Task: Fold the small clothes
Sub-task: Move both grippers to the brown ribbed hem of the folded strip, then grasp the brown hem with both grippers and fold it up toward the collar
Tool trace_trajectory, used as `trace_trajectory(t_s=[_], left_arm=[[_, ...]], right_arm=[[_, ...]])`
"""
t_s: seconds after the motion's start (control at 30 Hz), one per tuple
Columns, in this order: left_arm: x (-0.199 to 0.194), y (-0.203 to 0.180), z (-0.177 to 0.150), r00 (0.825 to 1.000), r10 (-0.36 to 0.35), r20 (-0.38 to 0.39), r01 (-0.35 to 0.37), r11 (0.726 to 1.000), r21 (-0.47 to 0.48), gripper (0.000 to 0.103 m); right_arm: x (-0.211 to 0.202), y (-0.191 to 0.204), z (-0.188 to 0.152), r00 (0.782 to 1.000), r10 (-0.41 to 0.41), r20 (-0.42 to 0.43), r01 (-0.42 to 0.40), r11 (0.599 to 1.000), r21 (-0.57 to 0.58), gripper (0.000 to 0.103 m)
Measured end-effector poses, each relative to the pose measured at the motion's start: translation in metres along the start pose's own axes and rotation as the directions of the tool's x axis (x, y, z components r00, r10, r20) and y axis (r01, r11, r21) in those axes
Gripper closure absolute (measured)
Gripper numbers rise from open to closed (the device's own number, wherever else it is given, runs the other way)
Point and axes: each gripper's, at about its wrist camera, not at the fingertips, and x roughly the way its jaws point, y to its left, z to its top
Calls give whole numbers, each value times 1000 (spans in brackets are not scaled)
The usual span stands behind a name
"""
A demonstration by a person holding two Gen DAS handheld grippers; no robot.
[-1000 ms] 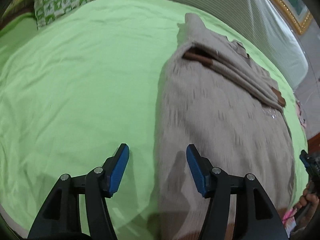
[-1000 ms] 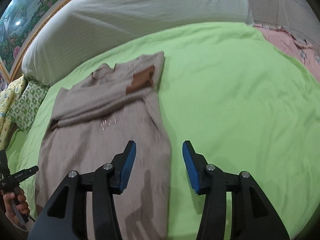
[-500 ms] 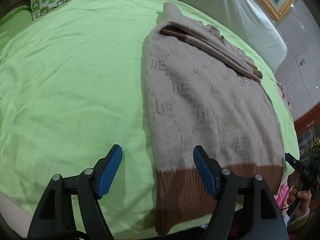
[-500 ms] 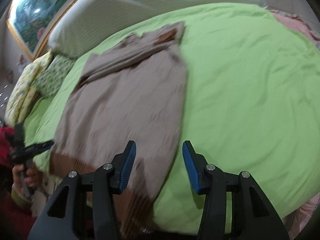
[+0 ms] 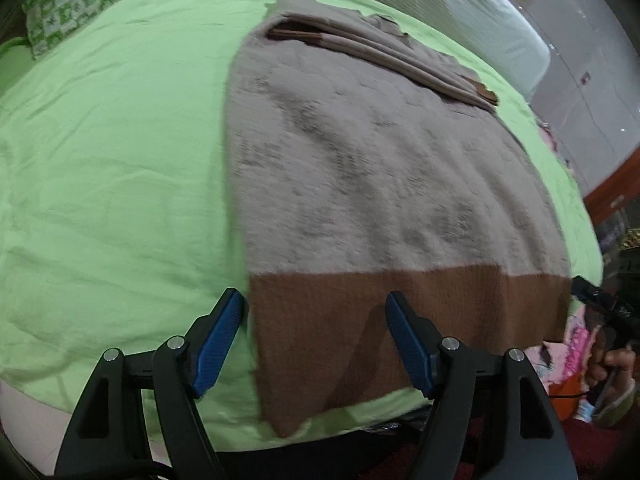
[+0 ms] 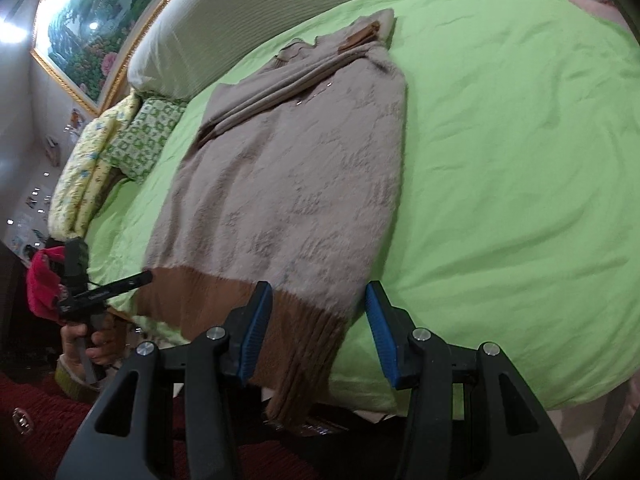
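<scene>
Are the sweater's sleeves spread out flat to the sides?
No, both sleeves are folded across the sweater near its collar end.

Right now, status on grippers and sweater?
Left gripper, right gripper open over brown hem corners. Sweater flat, sleeves folded in. Nothing in the way.

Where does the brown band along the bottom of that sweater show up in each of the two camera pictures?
Left wrist view: the brown band crosses the lower middle, from the left gripper's left finger to the right edge.
Right wrist view: the brown band sits lower left of centre, its near corner hanging between the right gripper's fingers.
Shared landmark: the green bedsheet under the sweater.
</scene>
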Motion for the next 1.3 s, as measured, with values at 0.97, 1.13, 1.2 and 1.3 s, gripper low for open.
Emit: trace_trajectory(t_s=[0.97,1.13,1.2,1.3], left_arm=[[-58,-34,152,886,-226,405,230,972,37,92],[-34,-30,224,889,-172,424,189,982,1,92],[-22,-32,251,893,-148,426,162,987,2,93],[5,-34,299,902,-105,420,116,993,-1,93]], right_arm=[[-39,17,136,803,411,431,-424,903,-71,94],[-17,7,197,817,347,460,-382,924,-19,94],[-6,0,221,833,308,459,-351,936,9,94],[14,-12,267,849,257,462,-316,947,55,94]])
